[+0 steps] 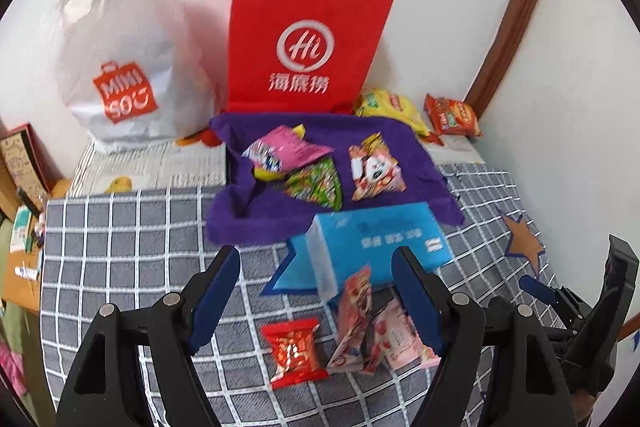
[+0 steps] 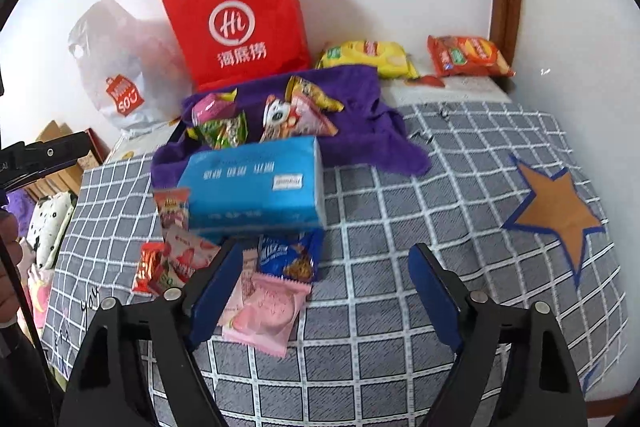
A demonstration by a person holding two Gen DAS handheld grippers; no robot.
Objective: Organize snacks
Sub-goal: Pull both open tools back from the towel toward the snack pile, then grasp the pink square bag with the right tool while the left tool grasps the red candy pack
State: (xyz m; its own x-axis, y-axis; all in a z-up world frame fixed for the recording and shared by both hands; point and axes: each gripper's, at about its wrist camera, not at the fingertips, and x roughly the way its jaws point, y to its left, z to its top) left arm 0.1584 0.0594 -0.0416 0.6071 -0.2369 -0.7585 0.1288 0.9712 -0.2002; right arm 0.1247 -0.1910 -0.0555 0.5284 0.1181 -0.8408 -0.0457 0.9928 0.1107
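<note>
Small snack packets lie on the grey checked bedcover (image 1: 120,247) in front of a blue tissue pack (image 1: 372,247). Among them are a red candy packet (image 1: 294,351) and pink packets (image 1: 396,343). My left gripper (image 1: 317,253) hovers open above them, holding nothing. In the right wrist view, a blue biscuit packet (image 2: 290,257) and a round pink packet (image 2: 266,311) lie by the left finger of my right gripper (image 2: 327,249), which is open and empty. A purple cloth (image 2: 360,131) behind the tissue pack (image 2: 256,183) carries several more snacks (image 1: 316,183).
A red paper bag (image 1: 304,39) and a white plastic bag (image 1: 120,59) stand against the wall. A yellow chip bag (image 2: 368,57) and an orange-red bag (image 2: 468,57) lie at the back right. Beside the bed on the left, a low table (image 1: 24,279) holds clutter.
</note>
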